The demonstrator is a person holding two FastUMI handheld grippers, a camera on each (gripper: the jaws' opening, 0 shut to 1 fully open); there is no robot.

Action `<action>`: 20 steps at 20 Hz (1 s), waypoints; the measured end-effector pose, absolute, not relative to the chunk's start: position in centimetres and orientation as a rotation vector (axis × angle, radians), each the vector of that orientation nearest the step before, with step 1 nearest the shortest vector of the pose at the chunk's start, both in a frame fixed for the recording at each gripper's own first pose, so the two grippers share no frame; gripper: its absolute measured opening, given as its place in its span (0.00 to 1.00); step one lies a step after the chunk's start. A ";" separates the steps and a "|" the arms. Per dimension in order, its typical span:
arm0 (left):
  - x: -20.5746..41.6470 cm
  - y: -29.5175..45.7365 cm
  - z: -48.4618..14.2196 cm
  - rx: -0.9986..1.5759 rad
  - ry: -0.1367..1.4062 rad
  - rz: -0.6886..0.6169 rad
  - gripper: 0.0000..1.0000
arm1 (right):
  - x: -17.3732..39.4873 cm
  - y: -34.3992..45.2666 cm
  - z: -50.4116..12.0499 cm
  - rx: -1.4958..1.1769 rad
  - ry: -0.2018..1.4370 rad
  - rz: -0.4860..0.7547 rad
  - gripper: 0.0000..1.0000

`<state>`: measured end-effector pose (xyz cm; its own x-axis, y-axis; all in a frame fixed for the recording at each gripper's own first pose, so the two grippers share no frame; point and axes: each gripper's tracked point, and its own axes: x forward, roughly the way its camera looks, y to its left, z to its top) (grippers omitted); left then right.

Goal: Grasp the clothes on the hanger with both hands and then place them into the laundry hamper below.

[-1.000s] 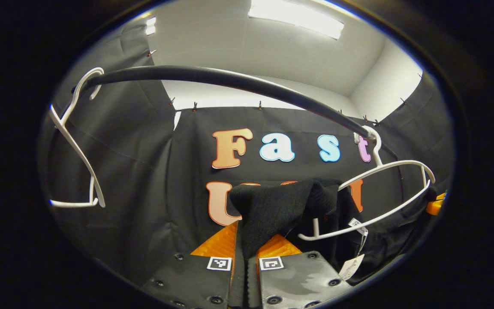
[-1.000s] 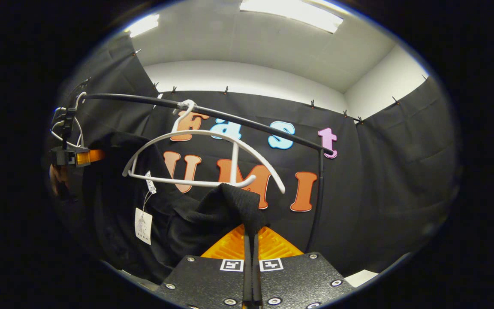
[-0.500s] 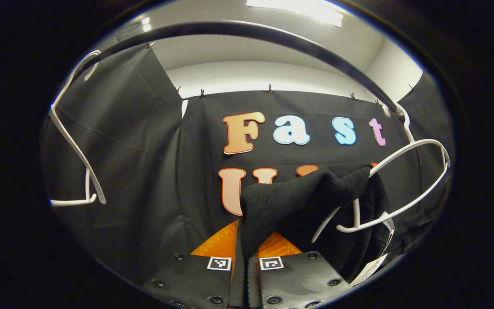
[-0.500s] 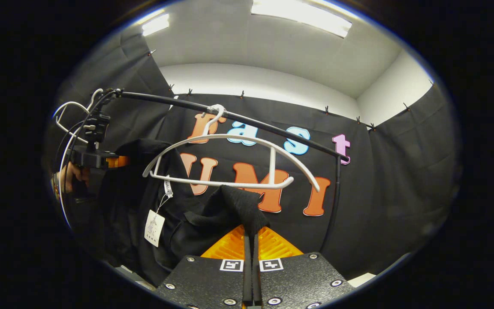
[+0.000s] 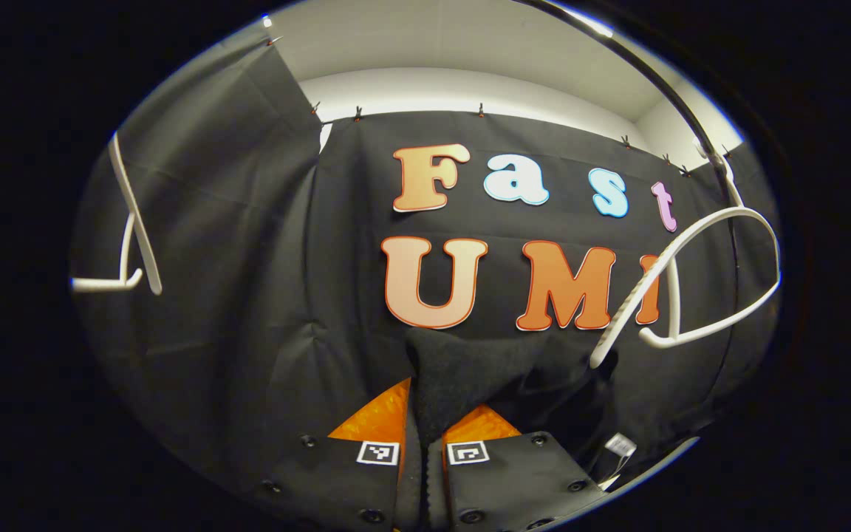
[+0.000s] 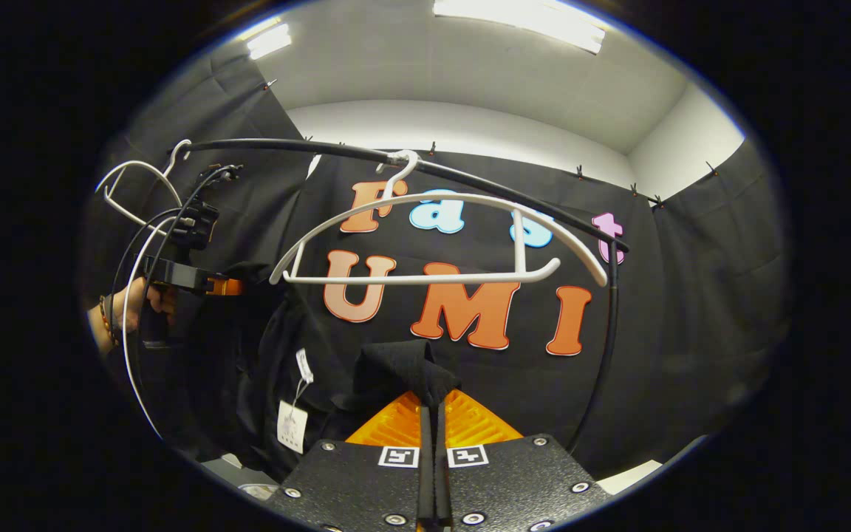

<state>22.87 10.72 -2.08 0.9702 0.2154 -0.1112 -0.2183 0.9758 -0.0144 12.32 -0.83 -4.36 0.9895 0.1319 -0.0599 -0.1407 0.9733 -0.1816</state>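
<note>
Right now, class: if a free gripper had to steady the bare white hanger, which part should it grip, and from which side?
Grip the straight bottom bar of the white hanger, coming from below: in the right gripper view it hangs level, bare and thin, with open space beneath.

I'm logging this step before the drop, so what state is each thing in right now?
Black garment: off the hanger, hanging stretched between both grippers.
White hanger: bare, hooked on the rail.
Second white hanger: bare, at the rail's far end.
Black rail: in place.
Paper tag: dangling from the garment.
Left gripper: shut on the garment.
Right gripper: shut on the garment.
</note>
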 end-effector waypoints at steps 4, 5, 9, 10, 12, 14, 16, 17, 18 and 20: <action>21.6 10.0 -3.8 -0.048 0.122 0.181 0.10 | 11.5 0.6 -6.1 -0.183 0.082 0.176 0.00; 20.9 9.7 -4.1 -0.035 0.117 0.172 0.10 | 11.3 1.1 -6.6 -0.181 0.089 0.185 0.00; 17.5 6.3 -5.9 -0.022 0.150 0.080 0.10 | 9.8 3.1 -9.2 -0.178 0.129 0.229 0.00; 16.6 5.6 -6.3 -0.018 0.153 0.066 0.10 | 9.9 3.3 -9.7 -0.179 0.140 0.236 0.00; 15.2 5.0 -7.2 0.003 0.161 0.047 0.10 | 9.9 4.4 -11.0 -0.176 0.165 0.256 0.00; 13.8 4.1 -9.2 0.016 0.187 0.027 0.10 | 9.4 5.3 -13.0 -0.173 0.198 0.282 0.00; 12.3 3.8 -12.1 0.029 0.231 0.018 0.10 | 8.7 6.6 -15.6 -0.165 0.236 0.305 0.00; 11.7 3.7 -13.8 0.038 0.255 0.016 0.10 | 8.2 7.4 -17.5 -0.159 0.259 0.315 0.00; 11.1 3.8 -15.5 0.049 0.277 0.022 0.10 | 7.6 8.2 -19.2 -0.152 0.288 0.326 0.00; 9.6 4.0 -19.9 0.061 0.331 0.032 0.10 | 6.6 9.4 -22.8 -0.135 0.351 0.343 0.00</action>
<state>9.63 3.99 -19.89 0.9454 0.0413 -0.3233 -0.0211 0.9976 0.0655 6.63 9.40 -22.80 0.8821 0.3050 -0.3590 -0.3514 0.9336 -0.0704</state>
